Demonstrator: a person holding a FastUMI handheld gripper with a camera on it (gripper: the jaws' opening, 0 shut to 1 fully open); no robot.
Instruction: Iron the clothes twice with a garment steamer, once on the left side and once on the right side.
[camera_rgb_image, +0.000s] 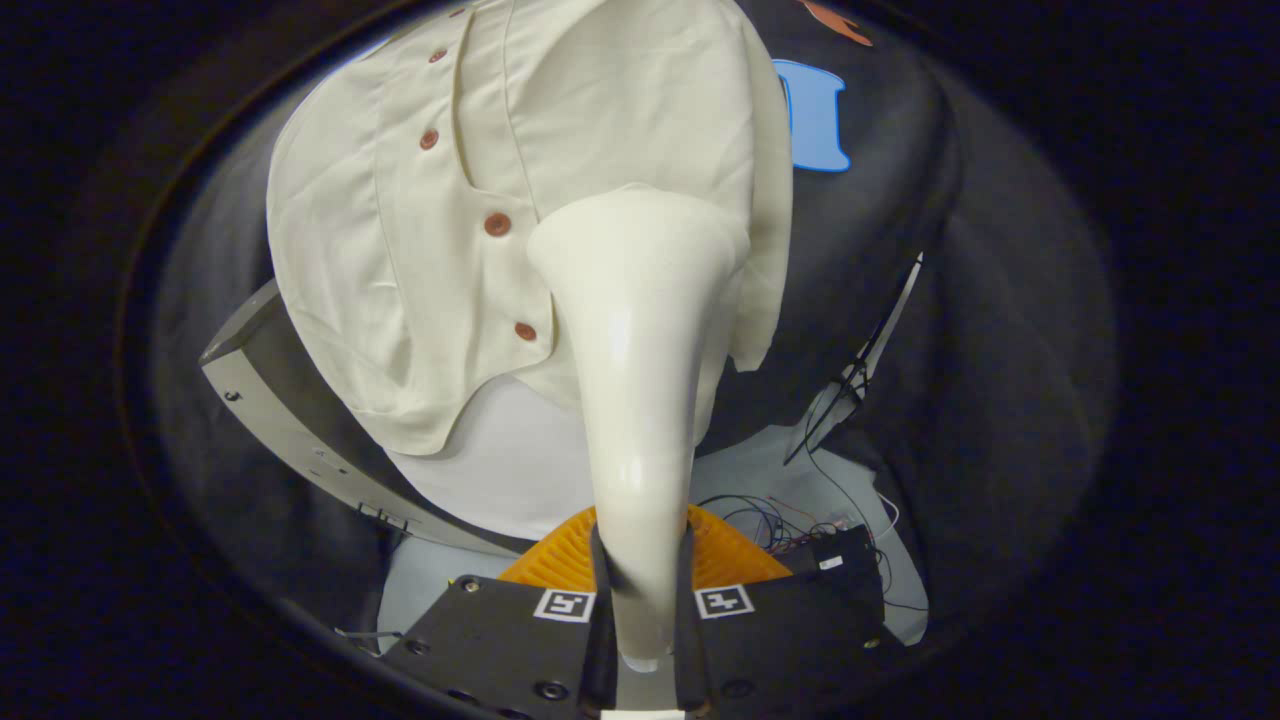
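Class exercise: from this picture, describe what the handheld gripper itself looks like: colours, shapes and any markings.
The gripper has a flat black body with round screw heads. Its two fingers are slim black bars. Beside each sits a square white tag with a black block pattern. A ribbed orange part bulges just ahead of the body.

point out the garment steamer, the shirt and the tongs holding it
garment steamer (640, 330), gripper view, on its cream neck below the flared head
shirt (400, 250), gripper view, on the cream front panel beside the brown buttons
tongs (641, 590), gripper view, midway between the fingers clamping the steamer's handle
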